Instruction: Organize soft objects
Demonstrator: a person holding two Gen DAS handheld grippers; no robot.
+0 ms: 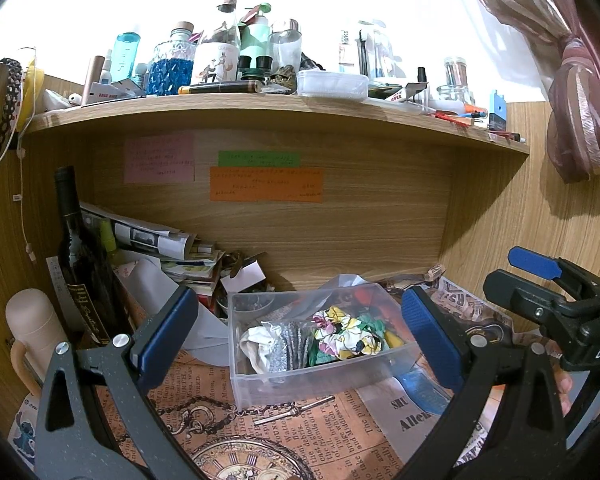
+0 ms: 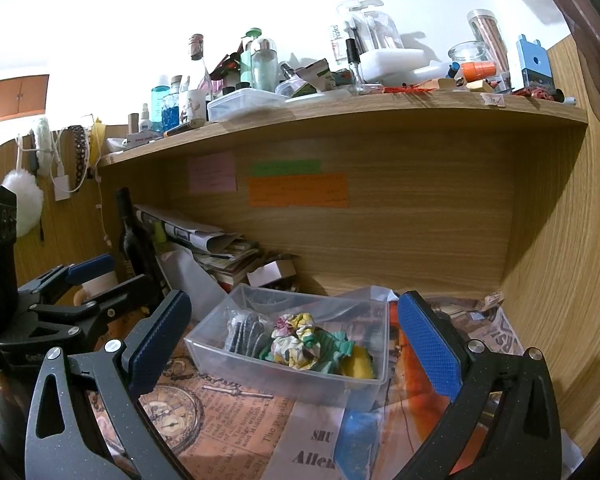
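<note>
Sitting dead ahead of both released grippers, the clear box point(image 1: 320, 376) of scrunchies point(image 1: 348, 334) looks slightly nearer the left gripper point(image 1: 300, 344) than the right gripper point(image 2: 292, 344).

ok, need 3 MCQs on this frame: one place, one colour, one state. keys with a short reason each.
1. Where is the floral scrunchie?
A. On the top shelf
B. In the clear plastic bin
C. Under the wine bottle

2. What colour is the largest sticky note on the back panel?
A. Orange
B. Blue
C. White

3. How do the left tongs and right tongs stand?
A. Both shut on cloth
B. Left shut, right open
C. Both open and empty

Key:
1 B: it lies among the other soft items inside the bin.
2 A: the wide note below the green one is orange.
3 C: each pair's blue pads are spread wide apart with nothing between them.
</note>
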